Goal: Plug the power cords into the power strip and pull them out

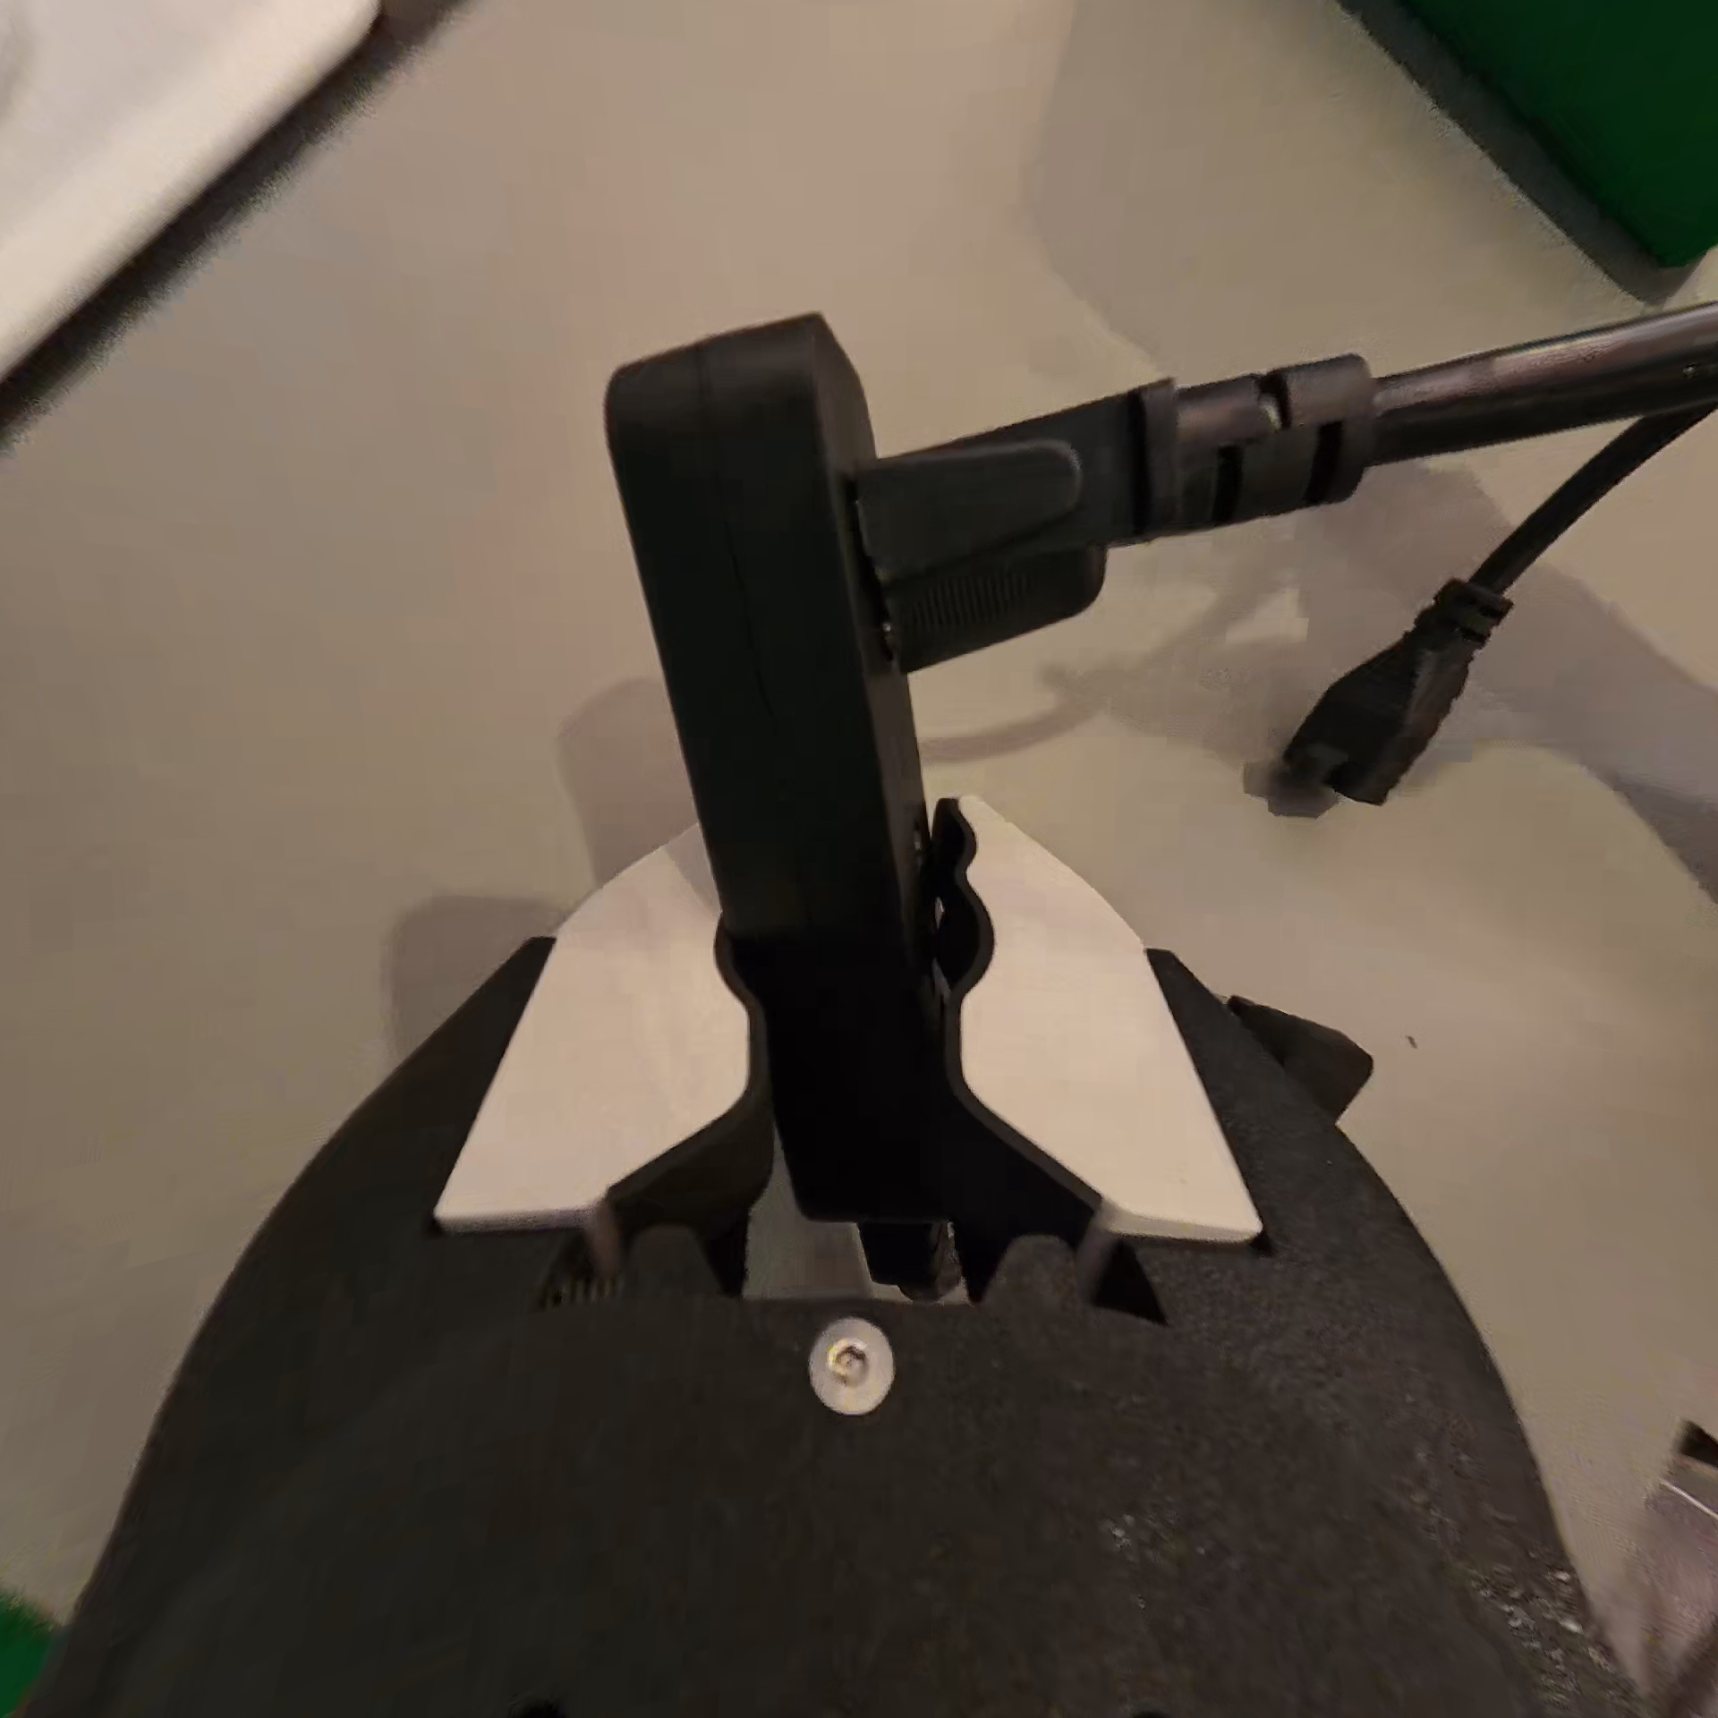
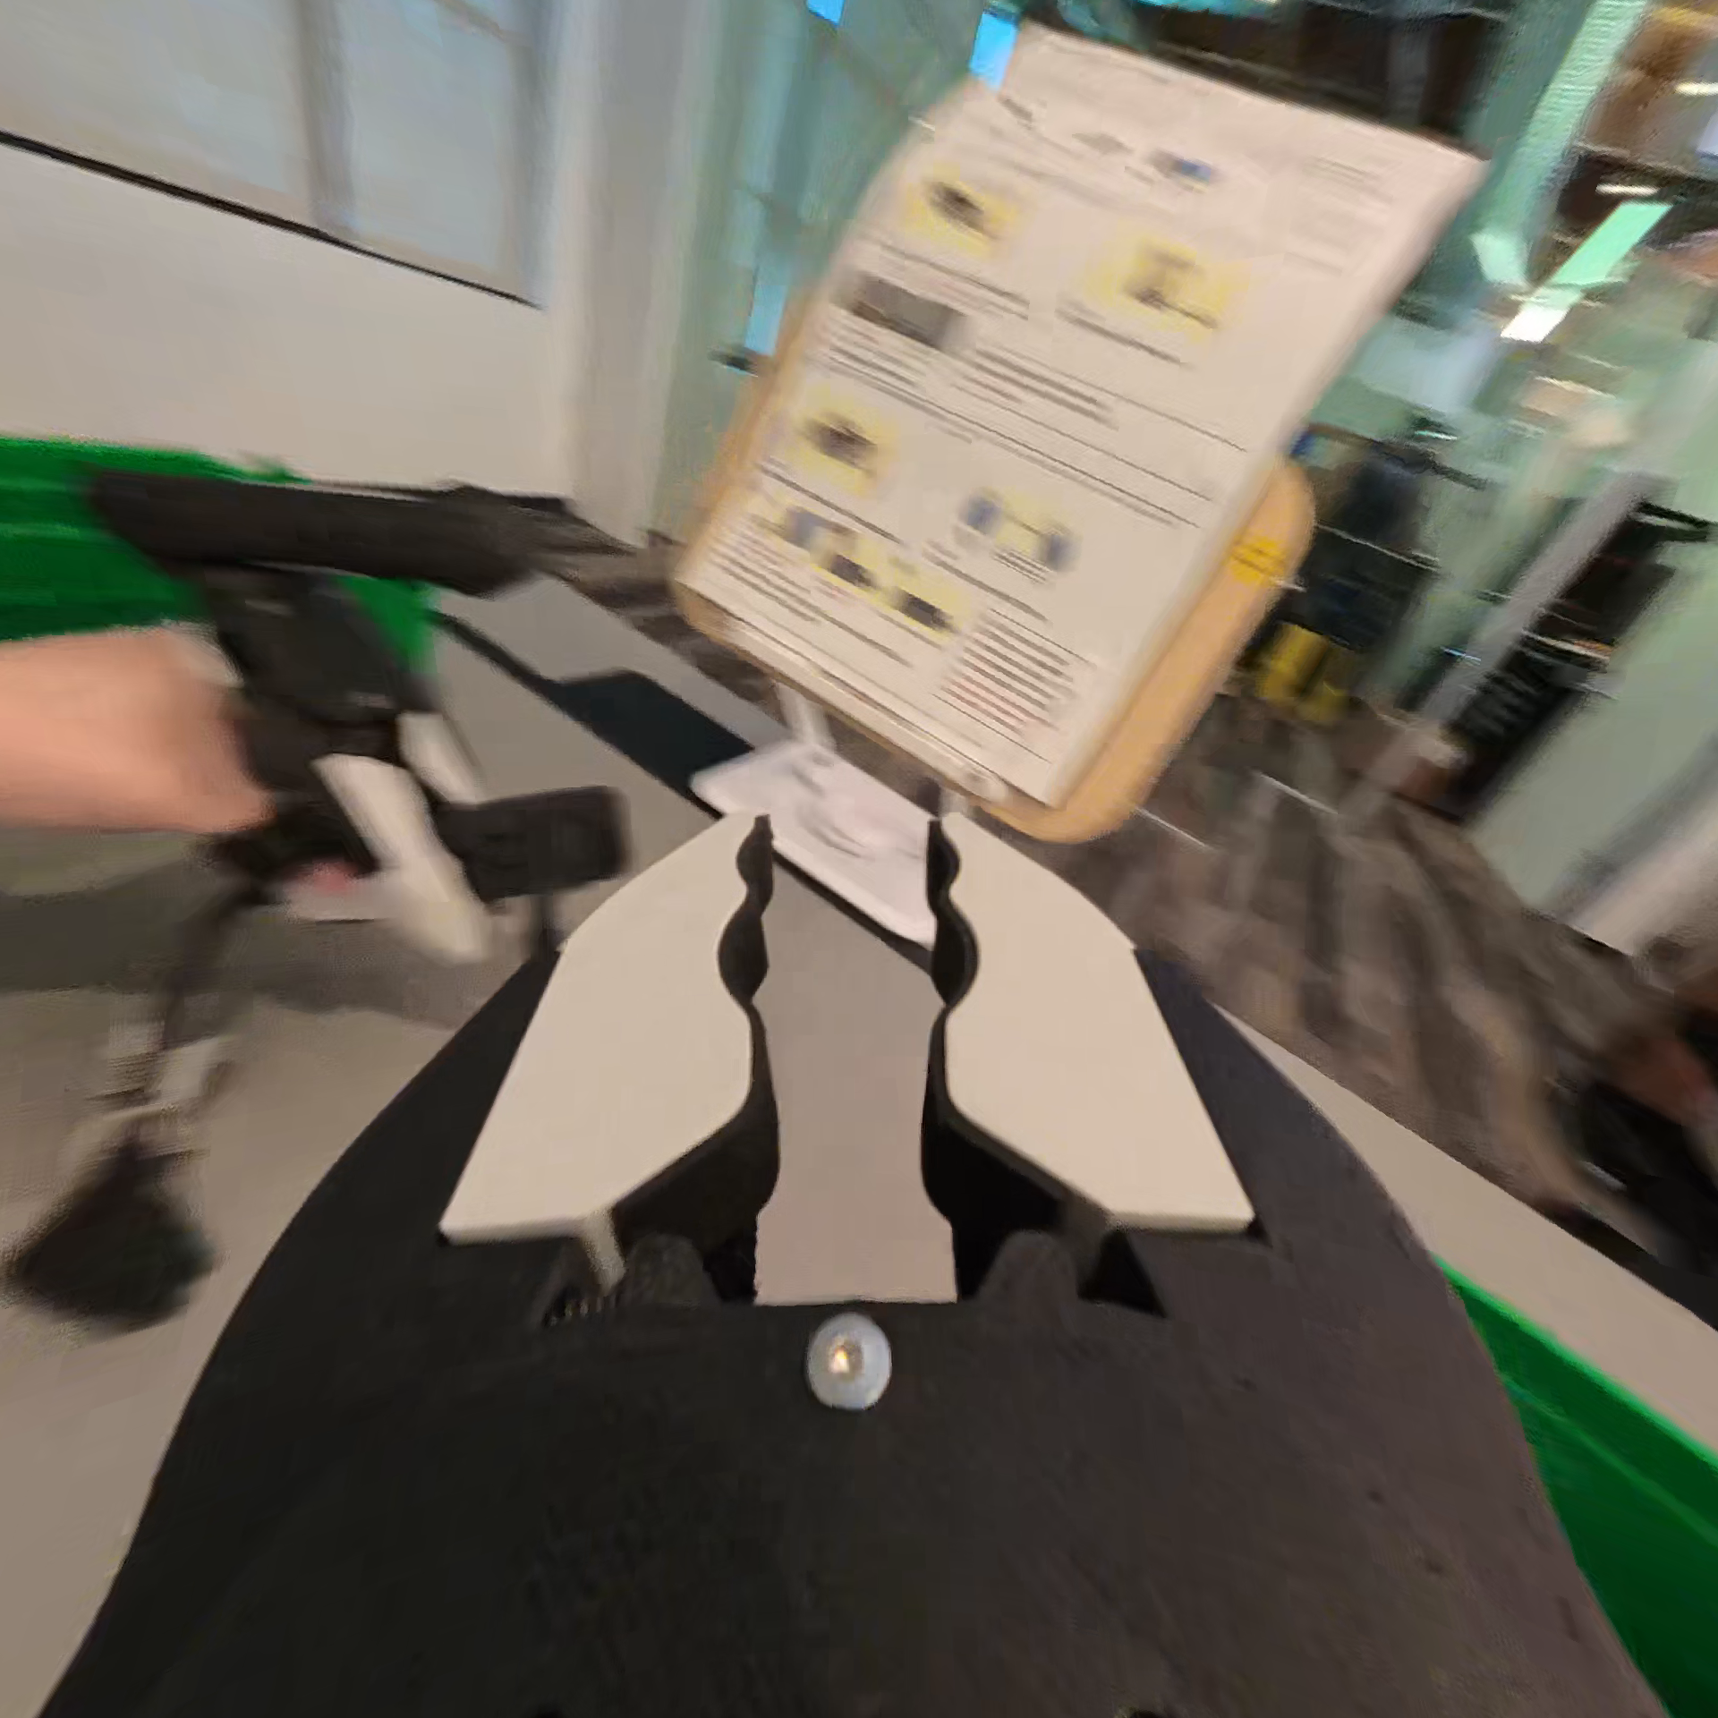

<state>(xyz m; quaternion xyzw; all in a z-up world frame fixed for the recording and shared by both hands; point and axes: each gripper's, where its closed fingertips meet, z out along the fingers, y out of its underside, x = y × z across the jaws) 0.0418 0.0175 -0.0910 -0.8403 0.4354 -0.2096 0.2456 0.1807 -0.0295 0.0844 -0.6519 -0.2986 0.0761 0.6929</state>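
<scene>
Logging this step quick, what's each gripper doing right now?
Left gripper: shut on the power strip, one plug in it.
Right gripper: open, holding nothing.

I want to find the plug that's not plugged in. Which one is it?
Start at the black power strip clamped in the left hand-held gripper. One plug sticks into its side. The loose plug lies right of it on the grey table, on a thinner cord, touching nothing else.
</scene>
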